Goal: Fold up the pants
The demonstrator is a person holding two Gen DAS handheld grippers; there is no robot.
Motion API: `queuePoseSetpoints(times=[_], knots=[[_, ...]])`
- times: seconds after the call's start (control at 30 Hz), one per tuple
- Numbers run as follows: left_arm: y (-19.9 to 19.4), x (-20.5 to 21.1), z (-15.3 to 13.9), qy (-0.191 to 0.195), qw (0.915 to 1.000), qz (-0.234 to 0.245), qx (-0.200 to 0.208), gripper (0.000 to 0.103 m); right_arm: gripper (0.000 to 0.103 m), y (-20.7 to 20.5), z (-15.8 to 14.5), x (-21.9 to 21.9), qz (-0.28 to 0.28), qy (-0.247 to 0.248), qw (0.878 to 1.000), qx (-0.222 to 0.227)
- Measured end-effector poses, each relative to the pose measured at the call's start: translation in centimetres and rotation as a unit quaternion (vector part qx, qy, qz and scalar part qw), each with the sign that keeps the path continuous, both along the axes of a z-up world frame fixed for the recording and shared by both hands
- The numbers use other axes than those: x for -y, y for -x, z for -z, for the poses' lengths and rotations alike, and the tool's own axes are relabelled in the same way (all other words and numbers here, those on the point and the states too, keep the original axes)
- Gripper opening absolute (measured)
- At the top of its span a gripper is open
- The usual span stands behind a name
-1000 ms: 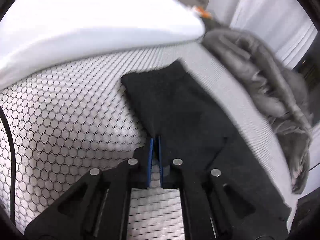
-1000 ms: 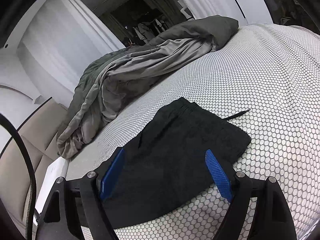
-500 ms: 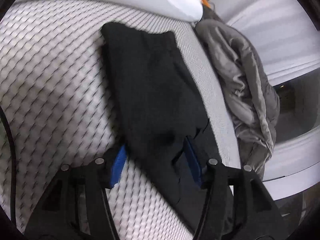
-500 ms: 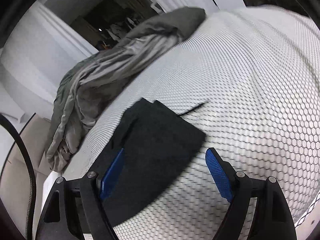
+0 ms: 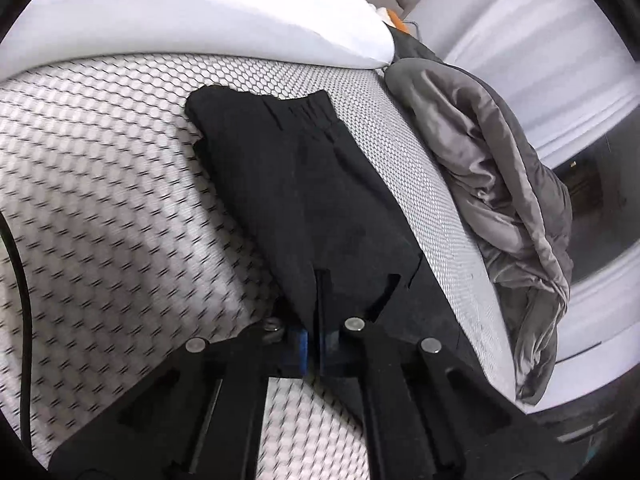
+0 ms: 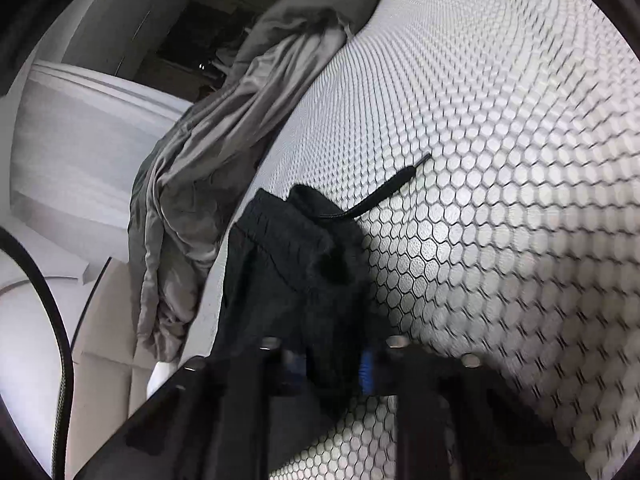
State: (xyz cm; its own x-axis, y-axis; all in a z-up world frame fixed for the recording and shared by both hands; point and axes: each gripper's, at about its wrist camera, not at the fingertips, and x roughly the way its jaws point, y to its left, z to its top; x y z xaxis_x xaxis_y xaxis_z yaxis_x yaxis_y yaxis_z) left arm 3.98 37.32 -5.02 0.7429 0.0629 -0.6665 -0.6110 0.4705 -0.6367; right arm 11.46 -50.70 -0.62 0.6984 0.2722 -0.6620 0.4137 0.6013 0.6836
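Black pants lie folded on the honeycomb-patterned bed cover, near its edge where a grey duvet is bunched, waistband end toward the white pillow. My left gripper has its fingers pressed together, pinching the near end of the pants. My right gripper is closing, with bunched waistband fabric between the fingers, and a black drawstring trails onto the cover.
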Motion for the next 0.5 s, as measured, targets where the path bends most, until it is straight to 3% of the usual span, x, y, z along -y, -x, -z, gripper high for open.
queuePoseSetpoints(times=[0.1,0.2,0.3,0.4,0.43,0.47,0.5], knots=[[1.7,0.8,-0.8,-0.020,0.9997,0.011,-0.006,0.001,0.009,2.2,-2.0,0.0,0.004,0.041,0.999,0.000],[3.5,1.9,-0.8,-0.037,0.9989,0.018,-0.020,0.002,0.010,5.7,-2.3,1.0,0.008,0.026,1.000,-0.017],[4.4,2.1,-0.5,-0.053,0.9974,0.012,-0.047,0.009,0.022,6.9,-2.0,1.1,-0.011,0.041,0.998,-0.040],[5.3,1.6,-1.3,-0.063,0.9958,-0.018,-0.064,0.028,0.034,7.6,-2.1,2.2,-0.009,0.023,0.999,-0.041],[5.9,1.4,-2.0,-0.074,0.9942,-0.044,-0.065,0.038,0.043,8.0,-2.8,2.7,0.010,0.031,0.999,-0.038],[6.5,1.3,-2.6,-0.084,0.9920,-0.070,-0.064,0.050,0.047,8.5,-3.8,3.2,0.035,0.051,0.998,-0.032],[6.7,1.3,-3.3,-0.092,0.9897,-0.090,-0.063,0.054,0.047,9.0,-4.9,3.2,0.050,0.069,0.996,-0.024]])
